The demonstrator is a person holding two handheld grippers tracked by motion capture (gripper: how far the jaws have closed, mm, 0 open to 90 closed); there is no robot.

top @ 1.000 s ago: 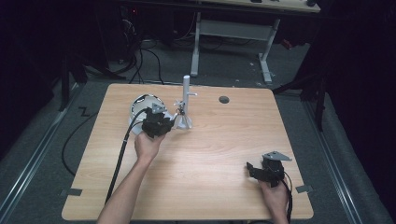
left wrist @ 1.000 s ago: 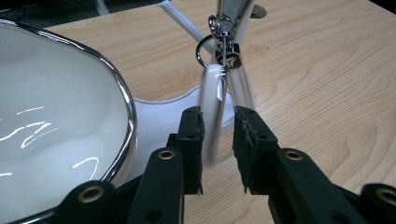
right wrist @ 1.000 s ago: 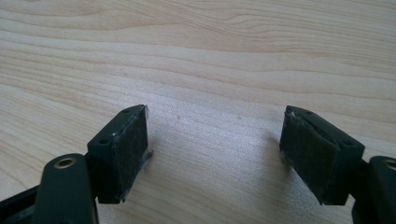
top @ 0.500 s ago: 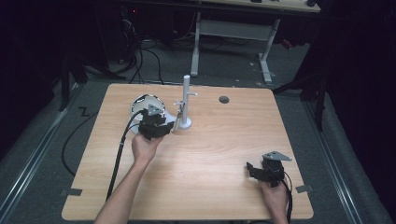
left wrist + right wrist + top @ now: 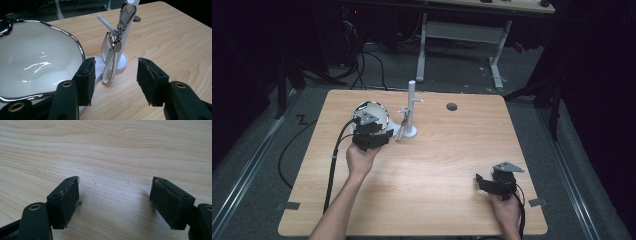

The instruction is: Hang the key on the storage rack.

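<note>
The left gripper (image 5: 371, 134) is held above the far left part of the tabletop (image 5: 437, 190), partly over the near edge of a white bowl (image 5: 371, 111). Its jaws have just been opening and are now seen spread apart in the left gripper view, with nothing between the pads and only bare wood in the gap. Beyond that gap, a key strap (image 5: 111, 62) with a silver clasp is seen hanging from a white stand (image 5: 125, 32); the strap's lower loop reaches down to the stand's round base, and the strap is left free of the pads. The stand is placed upright just to the right of the bowl, toward the far edge of the tabletop, with a short peg jutting from its post. In the left gripper view the bowl (image 5: 37, 62) is seen as glossy white with a wavy silver rim, just beside the stand's base; whether the two touch cannot be told. A small dark round hole (image 5: 452, 106) is set in the tabletop near the far edge, to the right of the stand.

The right gripper (image 5: 492, 184) is held low near the near right corner of the tabletop, well apart from the stand. Its jaws are seen spread wide in the right gripper view, with only wood grain between the pads (image 5: 67, 202).
</note>
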